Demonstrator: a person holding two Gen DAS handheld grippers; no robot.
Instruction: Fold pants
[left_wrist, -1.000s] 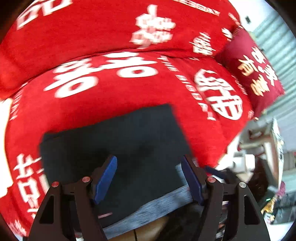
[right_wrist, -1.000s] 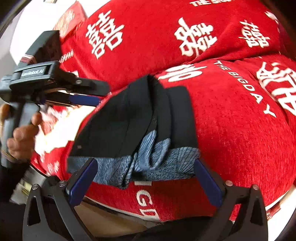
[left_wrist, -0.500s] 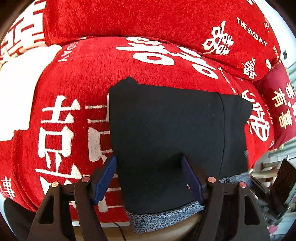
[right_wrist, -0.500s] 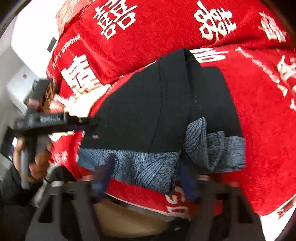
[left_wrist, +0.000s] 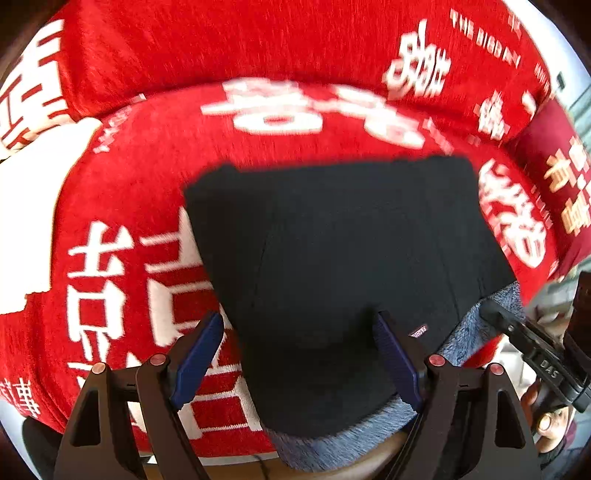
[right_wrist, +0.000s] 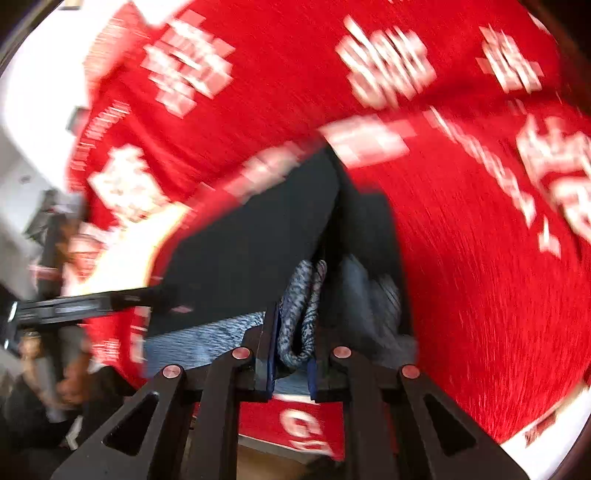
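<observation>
Black pants (left_wrist: 351, 240) with a grey-blue waistband (left_wrist: 332, 443) lie folded on a red sofa cover (left_wrist: 295, 55). My left gripper (left_wrist: 297, 321) hovers over their near left part, its jaws opening, with the black cloth below and between the blue pads, which do not press on it. My right gripper (right_wrist: 293, 332) is closing and pinches the bunched waistband (right_wrist: 299, 295) at the pants' (right_wrist: 251, 240) near edge. The left gripper (right_wrist: 92, 304) shows at the left of the right wrist view. The right gripper (left_wrist: 532, 350) shows at the right of the left wrist view.
The sofa cover (right_wrist: 480, 258) bears large white characters. A dark red cushion (left_wrist: 561, 177) sits at the sofa's right end. A person's hand (left_wrist: 550, 417) holds the right gripper's handle. The sofa's front edge runs just below the waistband.
The right jaws went from wide open to closed on the waistband. The left gripper dropped closer over the pants and shifted toward their left part, its jaws a little wider.
</observation>
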